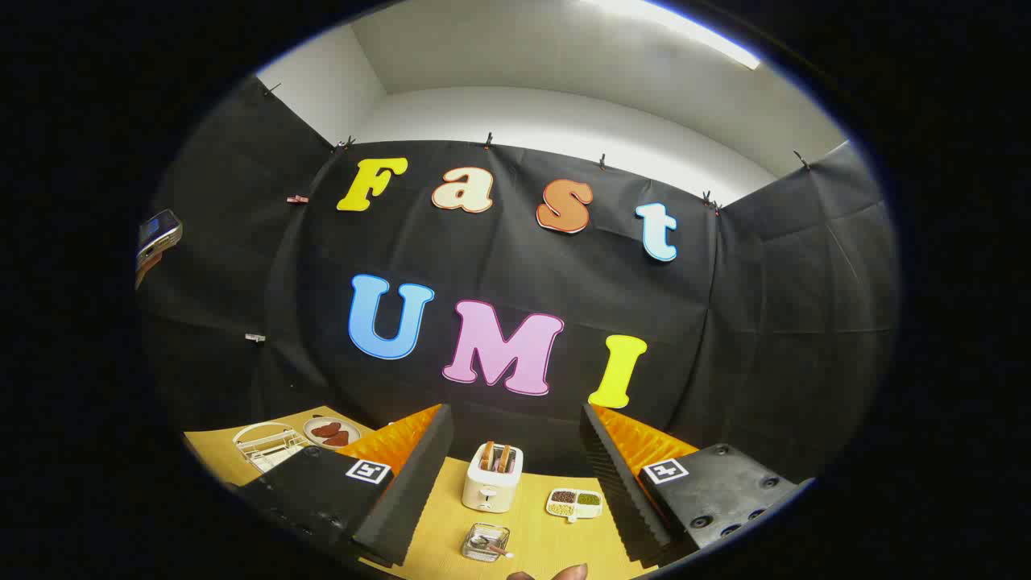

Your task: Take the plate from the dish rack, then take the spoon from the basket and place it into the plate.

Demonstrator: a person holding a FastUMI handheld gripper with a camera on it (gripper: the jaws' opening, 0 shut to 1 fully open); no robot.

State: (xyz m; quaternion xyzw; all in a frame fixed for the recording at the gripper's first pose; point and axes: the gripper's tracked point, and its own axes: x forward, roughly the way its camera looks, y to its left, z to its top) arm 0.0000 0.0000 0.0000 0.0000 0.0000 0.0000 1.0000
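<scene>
My gripper [514,409] is open, held high above a yellow table [532,524], with nothing between its fingers. Between the fingers and well below them, a small clear basket [486,541] holds a spoon [494,548]. A white wire dish rack [270,445] stands off to the left, beyond the left finger [403,483]; whether a plate sits in it I cannot tell. Just behind the rack lies a white plate [331,432] with brown pieces on it.
A white toaster [493,478] with slices in its slots stands beyond the basket. To its right lies a divided white tray [574,503] of beans. A person's fingertips [556,573] show at the table's near edge. A phone [157,235] hangs on the left wall.
</scene>
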